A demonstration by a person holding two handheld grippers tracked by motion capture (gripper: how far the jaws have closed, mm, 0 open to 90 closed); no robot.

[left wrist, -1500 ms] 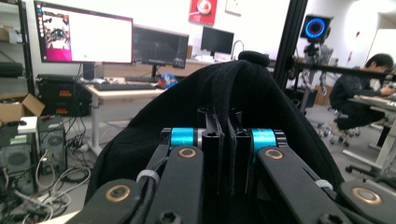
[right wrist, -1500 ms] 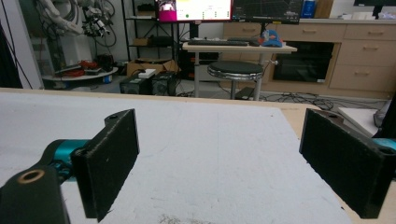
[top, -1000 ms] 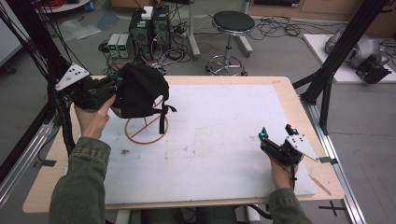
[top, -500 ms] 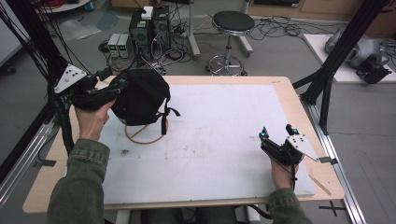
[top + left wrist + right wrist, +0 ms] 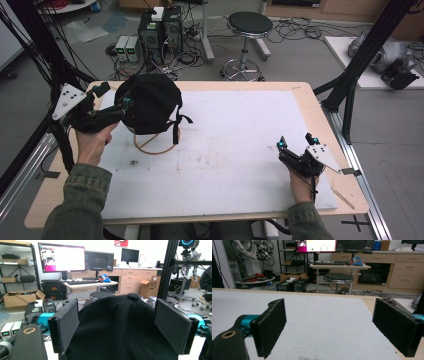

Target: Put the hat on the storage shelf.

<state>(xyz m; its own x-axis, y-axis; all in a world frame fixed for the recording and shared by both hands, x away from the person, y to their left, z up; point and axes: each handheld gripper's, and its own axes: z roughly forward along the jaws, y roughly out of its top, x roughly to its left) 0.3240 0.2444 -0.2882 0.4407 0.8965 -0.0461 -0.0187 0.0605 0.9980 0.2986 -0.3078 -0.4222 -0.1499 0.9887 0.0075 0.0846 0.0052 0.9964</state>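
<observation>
With the black cap [image 5: 149, 102] perched on its wooden stand [image 5: 155, 143], the left gripper [image 5: 121, 106], jaws just opened wide beside it and holding nothing, should back straight off to avoid snagging the fabric.

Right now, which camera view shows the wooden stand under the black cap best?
The high view: the wooden stand shows its ring base on the white mat, with the black cap sitting on top. In the left gripper view the cap between the open jaws hides the stand. The right gripper view faces bare mat.
</observation>
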